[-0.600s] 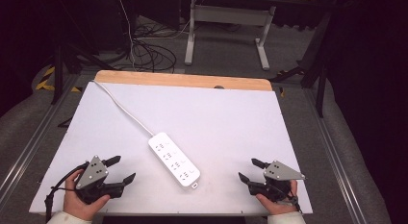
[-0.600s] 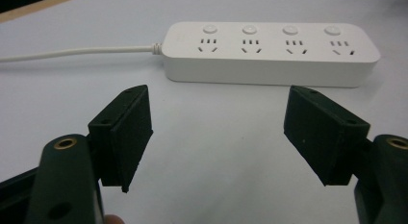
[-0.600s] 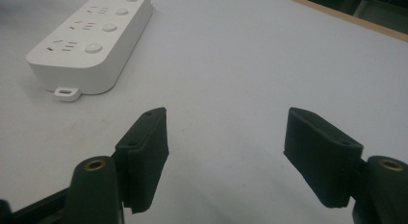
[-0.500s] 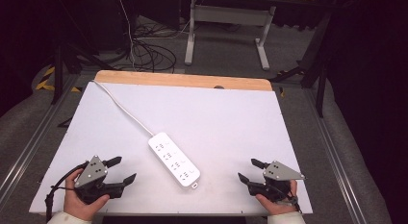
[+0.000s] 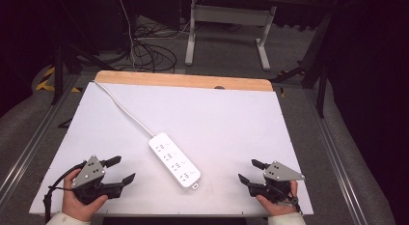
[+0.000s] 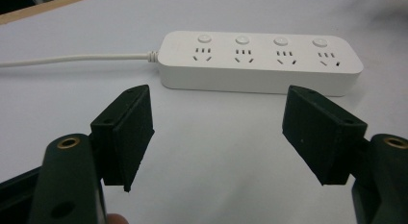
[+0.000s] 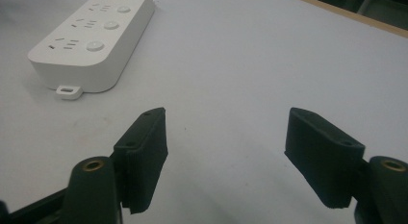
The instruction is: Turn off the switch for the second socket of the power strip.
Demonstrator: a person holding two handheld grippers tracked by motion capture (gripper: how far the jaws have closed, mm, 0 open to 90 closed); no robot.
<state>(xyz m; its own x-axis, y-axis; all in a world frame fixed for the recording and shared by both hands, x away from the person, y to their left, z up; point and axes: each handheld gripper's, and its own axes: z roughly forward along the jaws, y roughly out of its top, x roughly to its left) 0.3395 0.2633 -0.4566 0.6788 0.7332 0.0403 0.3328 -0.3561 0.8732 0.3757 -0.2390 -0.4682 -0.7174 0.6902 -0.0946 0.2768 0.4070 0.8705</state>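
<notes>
A white power strip (image 5: pixel 174 160) lies diagonally near the middle of the white table top (image 5: pixel 231 123), its white cord (image 5: pixel 126 110) running off to the far left corner. It has several sockets with round buttons (image 6: pixel 260 56) and a small hanging tab at its near end (image 7: pixel 91 39). My left gripper (image 5: pixel 120 170) rests at the near left, held in a hand, open and pointing at the strip (image 6: pixel 219 137). At the near right my right gripper (image 5: pixel 248 171) is open too, empty, with the strip off to its left (image 7: pixel 226 154).
A wooden edge (image 5: pixel 183 80) borders the far side of the table. Beyond it, on the floor, stand a grey metal frame (image 5: pixel 229 22) and tangled dark cables (image 5: pixel 144 46). Metal rails (image 5: pixel 337 157) run along both sides of the table.
</notes>
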